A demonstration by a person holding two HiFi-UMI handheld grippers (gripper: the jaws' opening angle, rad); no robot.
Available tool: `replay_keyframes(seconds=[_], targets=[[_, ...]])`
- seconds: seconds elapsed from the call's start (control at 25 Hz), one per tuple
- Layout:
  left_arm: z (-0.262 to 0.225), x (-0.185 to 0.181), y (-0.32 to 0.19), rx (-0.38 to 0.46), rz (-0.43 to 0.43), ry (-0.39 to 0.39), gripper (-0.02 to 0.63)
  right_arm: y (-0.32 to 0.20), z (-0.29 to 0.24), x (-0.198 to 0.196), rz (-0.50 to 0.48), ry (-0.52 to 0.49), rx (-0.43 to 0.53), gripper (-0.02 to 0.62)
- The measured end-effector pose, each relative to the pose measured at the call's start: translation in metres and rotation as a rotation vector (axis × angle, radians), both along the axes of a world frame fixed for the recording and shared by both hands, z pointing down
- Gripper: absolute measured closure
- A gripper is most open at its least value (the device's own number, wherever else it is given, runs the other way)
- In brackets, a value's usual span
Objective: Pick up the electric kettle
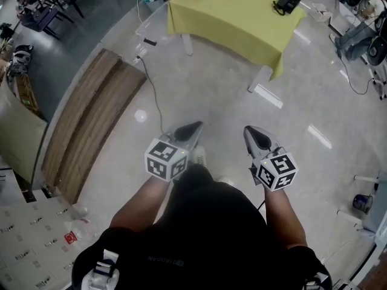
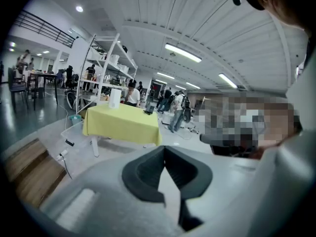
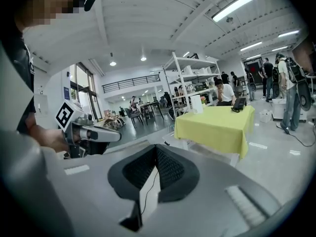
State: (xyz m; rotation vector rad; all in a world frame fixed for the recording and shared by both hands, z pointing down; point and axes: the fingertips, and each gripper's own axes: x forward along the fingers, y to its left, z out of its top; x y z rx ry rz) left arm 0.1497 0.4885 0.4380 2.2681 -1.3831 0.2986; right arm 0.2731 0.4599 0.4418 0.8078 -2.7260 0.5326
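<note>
The person stands on a glossy pale grey floor and holds both tools out in front, side by side and apart from each other. The left gripper, grey-bodied with black ribbed pads, has its two jaws brought together so the tips touch. Its own view shows nothing between them. The right gripper, of the same build, also has its jaws closed tip to tip and is empty. Each carries a white cube with black square markers near the hand, the left cube and the right cube.

The electric kettle appears to be the white upright cylindrical vessel, which is too small to show a handle or base. It stands toward the far side of a rectangular table draped in a yellow-green cloth. The table is well apart from both grippers, across open floor, and both grippers point roughly toward it. A small black device sits propped near another corner of the cloth, apart from the vessel.

A long brown wooden strip lies along the floor on the left. A thin dark cable trails from beside it toward the person's feet. A white metal shelving rack rises behind the table, with people standing and sitting around it.
</note>
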Motion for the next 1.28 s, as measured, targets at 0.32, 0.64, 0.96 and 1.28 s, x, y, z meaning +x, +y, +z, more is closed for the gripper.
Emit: replay_keyframes(seconds=[0.32,0.64,0.96,1.28], targets=[[-0.012,-0.028,-0.045,0.041,-0.013,0.010,0.604,-0.039,-0.004,-0.023,-0.003,0.013,0.005,0.589],[-0.018,-0.065,-0.069,0.035,-0.015,0.027,0.604,-0.070,-0.017,-0.058,0.010,0.010,0.011,0.589],[-0.020,-0.094,-0.094,0.060,0.017,0.015,0.604,-0.096,-0.014,-0.091,0.028,0.006,0.015,0.589],[-0.019,-0.134,-0.102,0.056,0.023,0.010,0.604,-0.112,-0.022,-0.126,0.035,0.004,0.042,0.589]])
